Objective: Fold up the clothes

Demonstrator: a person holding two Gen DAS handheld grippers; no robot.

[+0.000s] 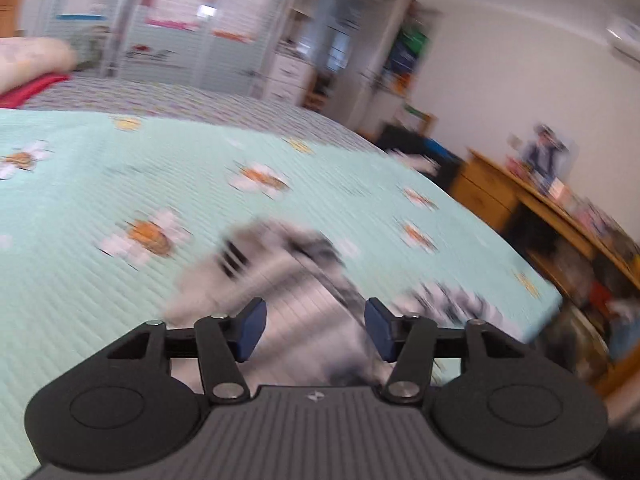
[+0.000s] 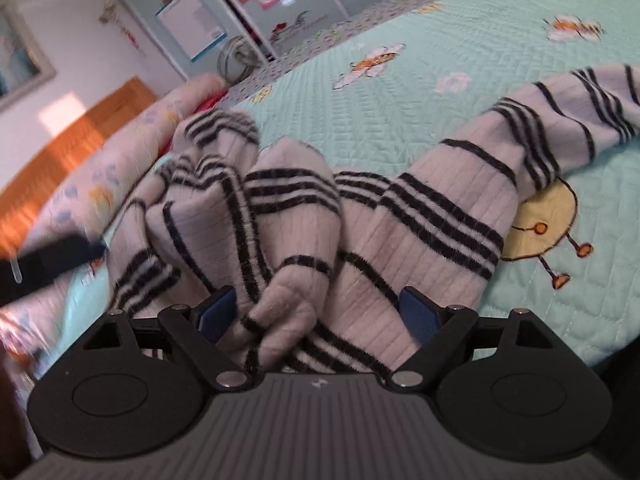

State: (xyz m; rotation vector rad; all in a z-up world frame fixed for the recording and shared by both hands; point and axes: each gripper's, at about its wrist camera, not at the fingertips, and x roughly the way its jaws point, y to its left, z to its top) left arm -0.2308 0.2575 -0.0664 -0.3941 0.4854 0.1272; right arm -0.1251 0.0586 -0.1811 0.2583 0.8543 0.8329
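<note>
A pale knitted sweater with black stripes lies crumpled on the mint quilted bedspread. One sleeve stretches away to the right. My right gripper is open, its blue pads on either side of a bunched fold at the near edge of the sweater. In the left wrist view the same sweater shows as a motion-blurred pale heap just ahead of my left gripper, which is open with nothing clamped between its pads.
The bedspread carries bee and flower patches. A pillow and wooden headboard lie at the left. A wooden desk with clutter stands beyond the bed's right edge; wardrobe doors stand behind.
</note>
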